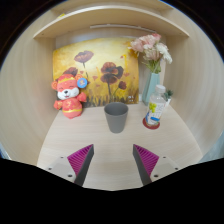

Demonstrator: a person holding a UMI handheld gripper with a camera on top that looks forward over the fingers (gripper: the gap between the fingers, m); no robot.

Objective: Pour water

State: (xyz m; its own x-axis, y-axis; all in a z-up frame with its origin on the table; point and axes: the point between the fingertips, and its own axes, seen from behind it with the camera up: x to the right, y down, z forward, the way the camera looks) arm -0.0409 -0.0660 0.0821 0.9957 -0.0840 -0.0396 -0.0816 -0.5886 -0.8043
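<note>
My claw (113, 160) is spread wide open with nothing in it, pink pads (80, 157) hovering over the light wooden counter (110, 150). The small grey tapered cup (116, 117) stands upright a bit ahead, centred between my fingers. A small labelled plastic bottle (154, 109) stands right of it, near the flower vase (152, 80).
</note>
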